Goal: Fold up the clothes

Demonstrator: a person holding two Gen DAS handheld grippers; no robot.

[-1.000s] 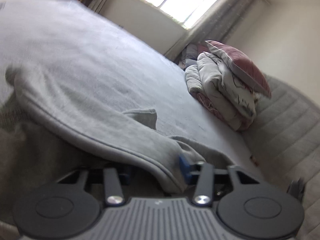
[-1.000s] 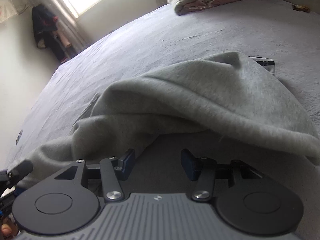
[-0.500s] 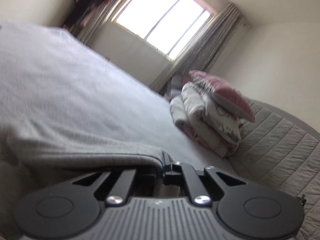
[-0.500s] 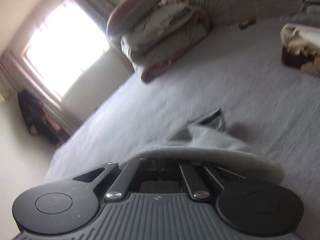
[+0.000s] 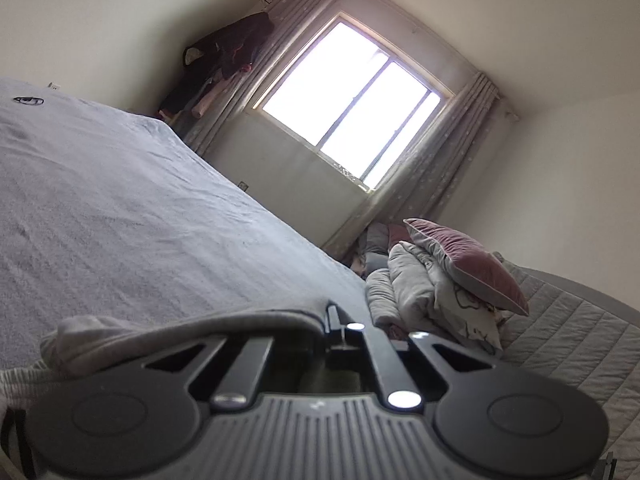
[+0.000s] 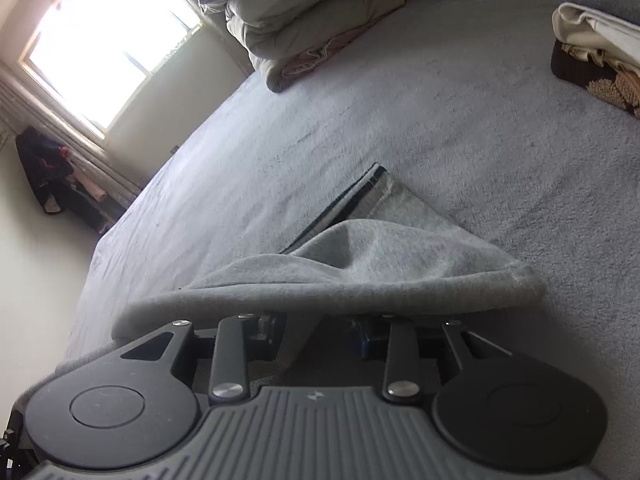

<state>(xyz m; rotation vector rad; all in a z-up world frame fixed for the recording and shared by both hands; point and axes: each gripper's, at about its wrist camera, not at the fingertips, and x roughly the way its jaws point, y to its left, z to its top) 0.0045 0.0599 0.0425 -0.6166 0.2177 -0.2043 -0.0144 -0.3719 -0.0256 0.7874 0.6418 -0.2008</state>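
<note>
Both tongs sit at the near edge of a soft grey fleece garment (image 6: 372,264) that lies on the pale grey bedspread (image 6: 440,120). On the left gripper (image 5: 334,322) the two fingers are pressed together on the garment's hem, which drapes over them and trails off to the left in a bunched fold. On the right gripper (image 6: 320,330) the jaws are parting; the fleece lies over the blue finger pads (image 6: 366,336) and hangs down in the gap between them, but they do not look to be pinching it. Farther out, the garment's dark striped ribbed band (image 6: 352,204) rests flat on the bedspread. By my reading, the step in hand is lifting the near edge so it can be carried over for a fold, with only one side secured. The next move likely calls for the right jaws to close on the hem again, so both corners rise level; otherwise the fold may go over crooked. A stack of folded quilts with a mauve velvet pillow (image 5: 468,264) sits well apart, near the window (image 5: 352,108).
</note>
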